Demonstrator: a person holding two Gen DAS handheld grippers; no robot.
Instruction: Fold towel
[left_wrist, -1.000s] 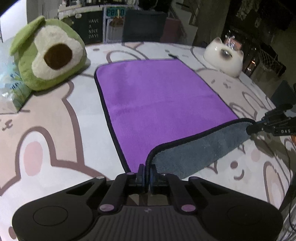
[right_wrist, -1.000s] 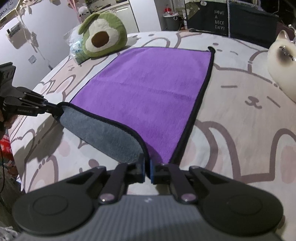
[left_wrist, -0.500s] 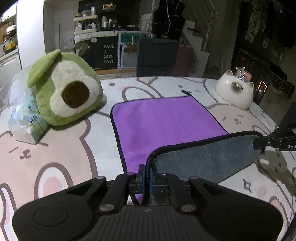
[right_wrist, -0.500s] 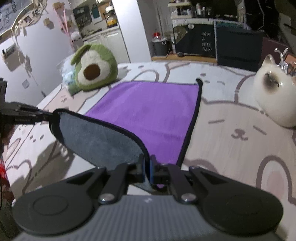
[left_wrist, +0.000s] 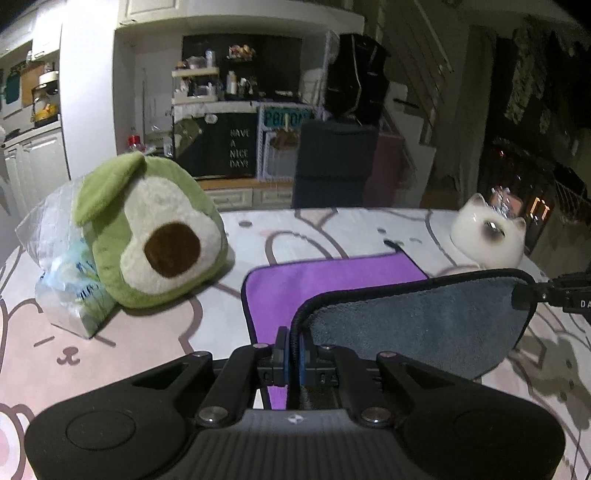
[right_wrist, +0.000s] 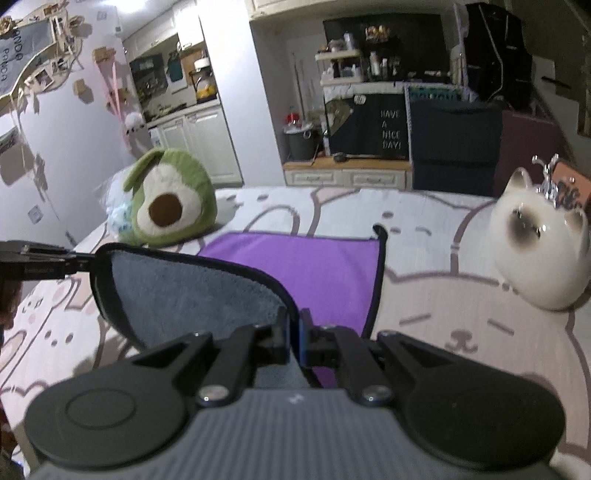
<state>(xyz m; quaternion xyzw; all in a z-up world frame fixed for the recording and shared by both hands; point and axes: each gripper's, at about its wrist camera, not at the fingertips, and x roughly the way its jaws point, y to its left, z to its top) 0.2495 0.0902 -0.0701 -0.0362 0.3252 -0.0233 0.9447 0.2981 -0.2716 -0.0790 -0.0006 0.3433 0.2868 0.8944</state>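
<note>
Towel (left_wrist: 413, 317) near edge lifted higher than before; left tool (left_wrist: 291, 350), right tool (right_wrist: 294, 339) clamp its corners.

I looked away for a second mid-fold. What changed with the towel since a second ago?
Both tongs, left and right, have lifted the towel's near edge higher and carried it forward, so more grey underside shows and less purple. Both stay shut on their corners. The avocado plush and cat figurine haven't moved.

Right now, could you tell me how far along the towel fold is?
Done: the left claw and right claw each grip a near corner of the towel. In hand: that edge is raised, grey underside facing the cameras. Left: carry it over to the far edge and lay it flat.
</note>
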